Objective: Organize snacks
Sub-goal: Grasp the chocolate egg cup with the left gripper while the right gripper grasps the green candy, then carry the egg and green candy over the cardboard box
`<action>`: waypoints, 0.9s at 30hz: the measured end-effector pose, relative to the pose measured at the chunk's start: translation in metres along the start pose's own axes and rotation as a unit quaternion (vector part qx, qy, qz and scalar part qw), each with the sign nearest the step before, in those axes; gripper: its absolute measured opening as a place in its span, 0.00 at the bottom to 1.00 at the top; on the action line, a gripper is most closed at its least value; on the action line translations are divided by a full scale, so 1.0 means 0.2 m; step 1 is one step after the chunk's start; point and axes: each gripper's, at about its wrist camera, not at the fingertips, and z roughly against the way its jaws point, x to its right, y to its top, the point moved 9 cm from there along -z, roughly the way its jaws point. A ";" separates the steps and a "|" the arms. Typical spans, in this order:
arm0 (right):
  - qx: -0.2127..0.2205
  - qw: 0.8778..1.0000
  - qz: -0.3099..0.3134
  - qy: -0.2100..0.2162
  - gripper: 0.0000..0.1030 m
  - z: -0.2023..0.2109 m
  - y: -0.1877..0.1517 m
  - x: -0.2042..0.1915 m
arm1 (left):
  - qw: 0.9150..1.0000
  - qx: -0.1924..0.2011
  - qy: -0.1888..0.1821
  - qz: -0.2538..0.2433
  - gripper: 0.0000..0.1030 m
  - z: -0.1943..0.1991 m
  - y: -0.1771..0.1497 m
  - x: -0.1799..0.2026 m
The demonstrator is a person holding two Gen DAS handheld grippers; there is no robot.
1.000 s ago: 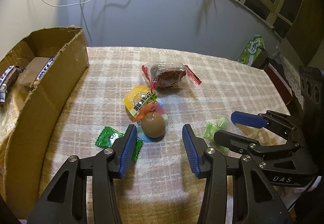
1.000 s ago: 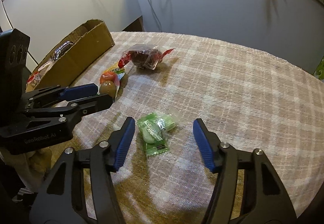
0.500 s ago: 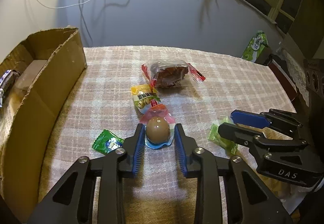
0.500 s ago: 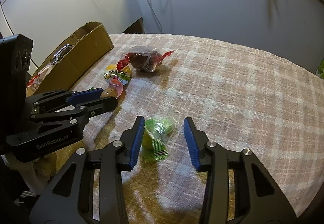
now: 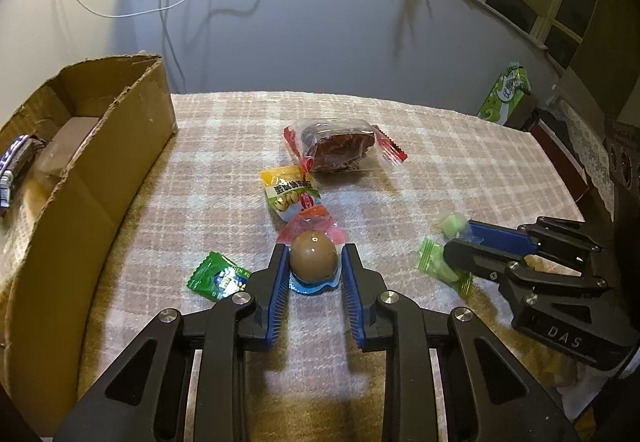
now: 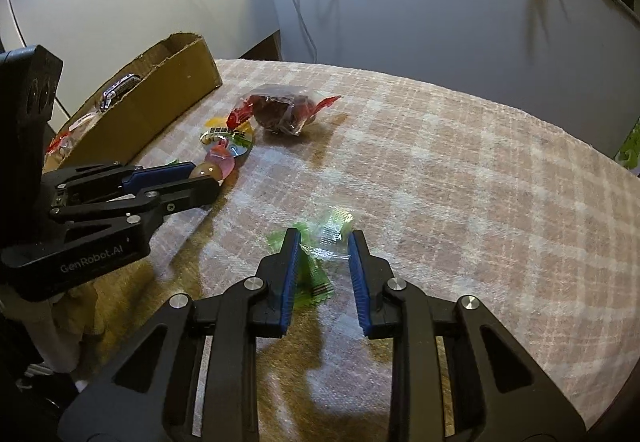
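My left gripper (image 5: 314, 262) is shut on a brown egg snack (image 5: 313, 257) in a clear red-and-blue wrapper, low over the plaid tablecloth (image 5: 460, 170). My right gripper (image 6: 323, 248) is shut on a light green candy pack (image 6: 334, 228); it shows blurred in the left wrist view (image 5: 438, 262). A small green candy (image 5: 218, 276), a yellow snack pack (image 5: 289, 192) and a red-edged pack of dark dried fruit (image 5: 340, 146) lie on the cloth. A cardboard box (image 5: 84, 178) with several snacks stands at the left.
A grey wall (image 5: 320, 42) rises behind the table's far edge. A green carton (image 5: 506, 94) stands off the far right corner. The left gripper's body (image 6: 100, 214) fills the left of the right wrist view.
Both grippers have closed from open: the left onto the egg snack, the right onto the green candy pack. The green pack now looks shifted and blurred.
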 end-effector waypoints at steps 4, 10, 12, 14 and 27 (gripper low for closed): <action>0.010 1.000 -0.011 0.006 0.25 0.03 0.00 0.01 | 1.000 0.005 -0.006 0.006 0.24 0.03 0.00 -0.01; 0.033 0.999 -0.016 0.010 0.25 0.13 0.04 0.00 | 1.000 0.026 -0.013 0.004 0.24 0.15 0.01 -0.02; 0.041 0.999 -0.013 0.009 0.25 0.16 0.07 -0.02 | 0.999 0.038 -0.012 0.005 0.24 0.21 0.03 -0.02; 0.049 0.999 -0.009 0.013 0.25 0.20 0.10 -0.05 | 0.999 0.047 -0.011 0.007 0.24 0.25 0.05 -0.03; 0.095 0.993 0.044 0.046 0.25 0.35 0.32 -0.43 | 0.994 0.107 0.015 0.016 0.24 0.58 0.11 -0.21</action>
